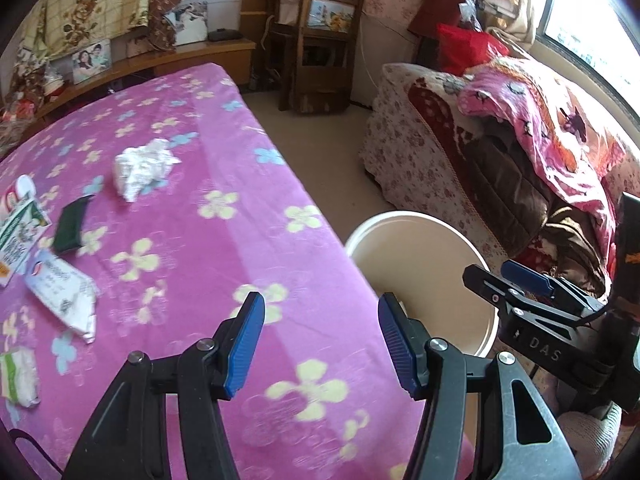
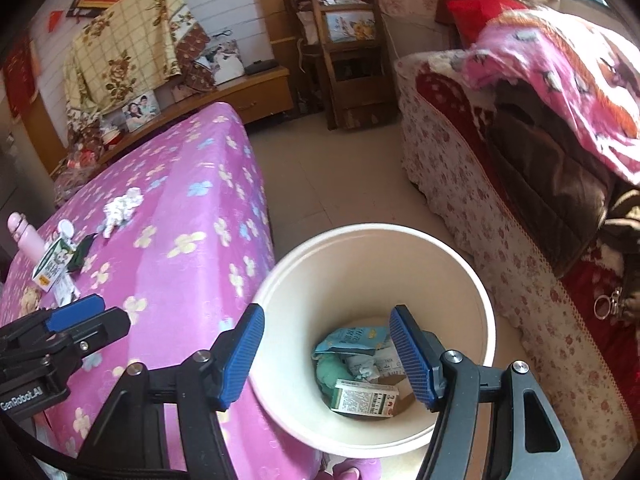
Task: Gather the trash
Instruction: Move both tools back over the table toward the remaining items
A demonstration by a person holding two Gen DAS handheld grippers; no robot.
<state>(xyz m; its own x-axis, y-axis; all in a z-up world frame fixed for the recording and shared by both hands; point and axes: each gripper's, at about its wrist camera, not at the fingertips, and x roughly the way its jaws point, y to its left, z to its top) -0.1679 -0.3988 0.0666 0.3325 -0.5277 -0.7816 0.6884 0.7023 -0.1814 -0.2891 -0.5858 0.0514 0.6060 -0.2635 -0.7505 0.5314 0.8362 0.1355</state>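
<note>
**Bin half loaded, plenty of trash left on the pink cover**

Right hand-held gripper [image 2: 326,360] is hanging right over the white bucket [image 2: 486,320], blue pads spread apart with nothing between them. Down in the bucket you can see a teal snack bag [image 2: 350,338], some crumpled paper [image 2: 366,366] and a small green-and-white carton [image 2: 366,398] lying on its side.

Left hand-held gripper [image 1: 320,346] is also released, empty, and sits over the edge of the worktop [image 1: 224,240], the one with the pink flowered cover, with the bucket just beside that edge.

Still on the cover: a big wad of white tissue [image 1: 140,170] toward the middle, a dark green flat thing [image 1: 72,224] near it, a crinkled white wrapper [image 1: 66,296] closer in, a green-and-white milk carton [image 1: 18,236] at the left edge, and a small white-and-green pack [image 1: 18,376] at the near left corner. They all lie apart from each other, and well away from both grippers.
</note>
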